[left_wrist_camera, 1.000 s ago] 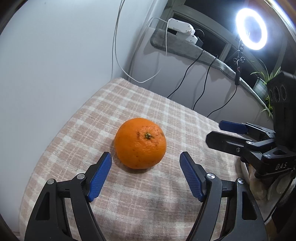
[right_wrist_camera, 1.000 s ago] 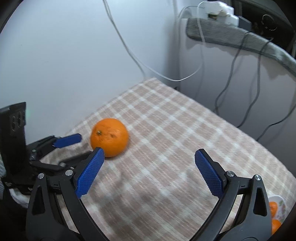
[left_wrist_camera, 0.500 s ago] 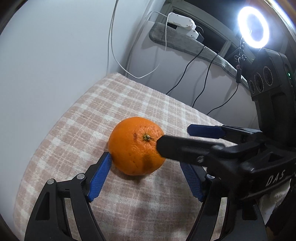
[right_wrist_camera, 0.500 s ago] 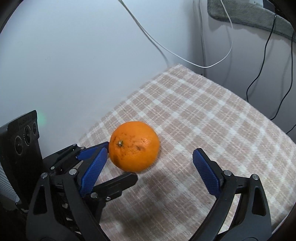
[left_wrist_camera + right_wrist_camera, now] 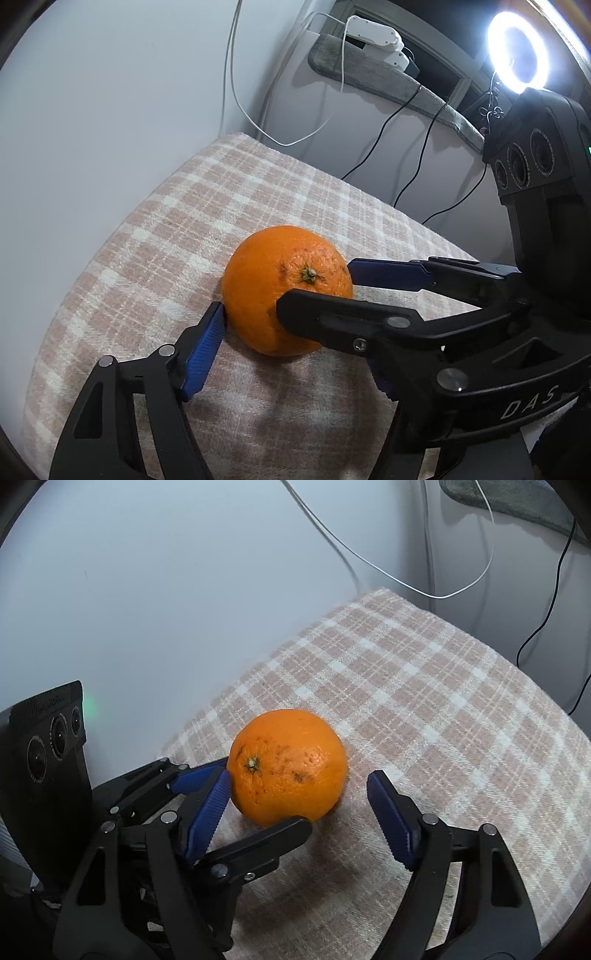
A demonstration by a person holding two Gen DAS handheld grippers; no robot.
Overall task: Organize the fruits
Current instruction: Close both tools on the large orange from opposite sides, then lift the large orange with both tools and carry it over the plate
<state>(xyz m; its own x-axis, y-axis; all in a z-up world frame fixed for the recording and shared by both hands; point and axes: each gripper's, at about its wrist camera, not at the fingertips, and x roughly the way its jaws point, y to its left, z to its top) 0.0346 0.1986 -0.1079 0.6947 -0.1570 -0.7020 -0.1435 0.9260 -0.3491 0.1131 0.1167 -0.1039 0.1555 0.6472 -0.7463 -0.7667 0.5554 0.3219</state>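
Orange [image 5: 284,291] sits on checked cloth [image 5: 229,192]; both grippers bracket it w/ jaws apart; left gripper [image 5: 291,354] underneath-ish, right gripper [image 5: 299,808] poised; prob. two-sided approach to stop rolling.

A pink-and-white checked cloth [image 5: 229,206] covers the surface, filling the lower frame; one orange [image 5: 284,288] rests mid-frame on it.

Our left gripper [image 5: 295,343] and right gripper [image 5: 299,812] cross at right angles, fingers interleaved. Both sets of jaws stand spread apart, and each gripper's fingers point across the other's.
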